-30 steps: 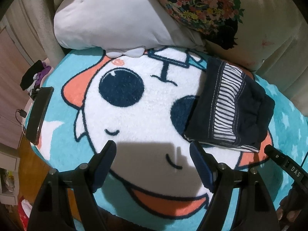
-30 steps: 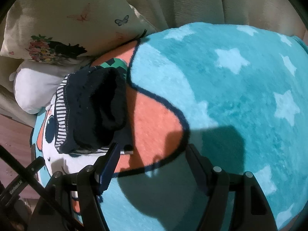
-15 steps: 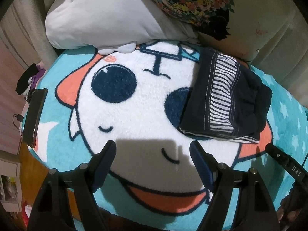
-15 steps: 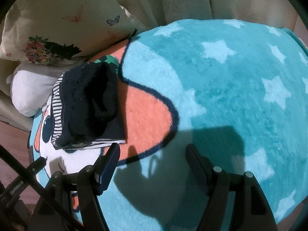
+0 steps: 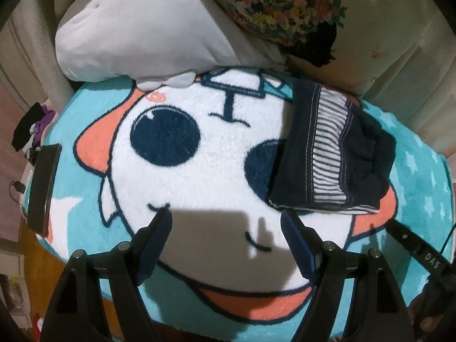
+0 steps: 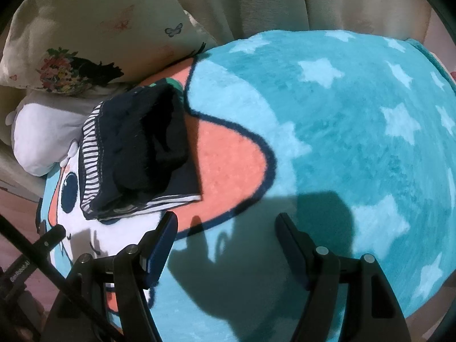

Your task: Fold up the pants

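Observation:
The pants [image 5: 330, 154] are dark navy with a blue-and-white striped panel. They lie folded in a compact bundle on the right of the cartoon-face blanket [image 5: 199, 176]. In the right wrist view the pants [image 6: 136, 154] lie at the left on the blanket [image 6: 327, 131]. My left gripper [image 5: 226, 222] is open and empty, above the blanket, left of and nearer than the bundle. My right gripper [image 6: 226, 223] is open and empty, above the blanket, just right of and nearer than the bundle.
A grey-white plush pillow [image 5: 142, 25] and a floral cushion [image 5: 285, 8] lie behind the blanket against a beige sofa back [image 6: 256, 0]. A black phone [image 5: 42, 191] lies at the blanket's left edge. The blanket's edge drops off on the left and near sides.
Both grippers have drawn back and up from the folded pants, so the bundle looks smaller and farther. The pants have not moved. Both grippers stay open.

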A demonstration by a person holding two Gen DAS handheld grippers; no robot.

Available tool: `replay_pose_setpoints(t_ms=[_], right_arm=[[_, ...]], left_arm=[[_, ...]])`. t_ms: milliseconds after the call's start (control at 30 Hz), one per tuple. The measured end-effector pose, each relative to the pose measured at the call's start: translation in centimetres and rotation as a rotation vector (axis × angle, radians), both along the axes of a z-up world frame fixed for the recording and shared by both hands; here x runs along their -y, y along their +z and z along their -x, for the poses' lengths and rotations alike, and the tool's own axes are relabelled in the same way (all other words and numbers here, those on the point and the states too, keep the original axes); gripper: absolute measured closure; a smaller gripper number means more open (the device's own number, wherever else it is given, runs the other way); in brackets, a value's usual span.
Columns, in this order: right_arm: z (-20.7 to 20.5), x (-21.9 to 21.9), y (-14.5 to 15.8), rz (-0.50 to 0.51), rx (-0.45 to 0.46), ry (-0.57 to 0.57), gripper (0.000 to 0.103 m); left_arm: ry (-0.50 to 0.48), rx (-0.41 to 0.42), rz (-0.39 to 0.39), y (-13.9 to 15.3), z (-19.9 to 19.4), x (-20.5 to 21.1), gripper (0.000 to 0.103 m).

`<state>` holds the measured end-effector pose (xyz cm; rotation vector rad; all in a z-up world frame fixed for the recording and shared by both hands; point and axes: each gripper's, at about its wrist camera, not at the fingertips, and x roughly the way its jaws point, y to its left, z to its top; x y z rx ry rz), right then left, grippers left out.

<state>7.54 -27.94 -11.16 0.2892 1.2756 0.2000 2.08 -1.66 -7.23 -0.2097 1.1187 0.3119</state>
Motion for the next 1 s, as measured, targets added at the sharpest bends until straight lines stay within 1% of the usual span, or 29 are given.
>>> replay_pose_setpoints(t_ms=[167,233,667,1000], right_arm=[[0.4,-1.1,0.6,0.012,0.007,-0.005,0.027],[0.5,-1.5,0.9,0.018,0.012,-0.009,0.027],[2.1,-1.4,1.7,0.044,0.023,-0.093,0.027],[2.4,-1.5,2.0,0.052,0.031,-0.11,0.026]], left_arm=[[-0.037,0.065,0.023,1.2,0.2,-0.9,0.025],[-0.049,0.074,0.022,1.5,0.1,-1.2,0.025],[-0.117,0.076,0.034,1.3,-0.5,-2.0,0.025],[-0.127,0.066,0.041,0.9,-0.7,-2.1,0.025]])
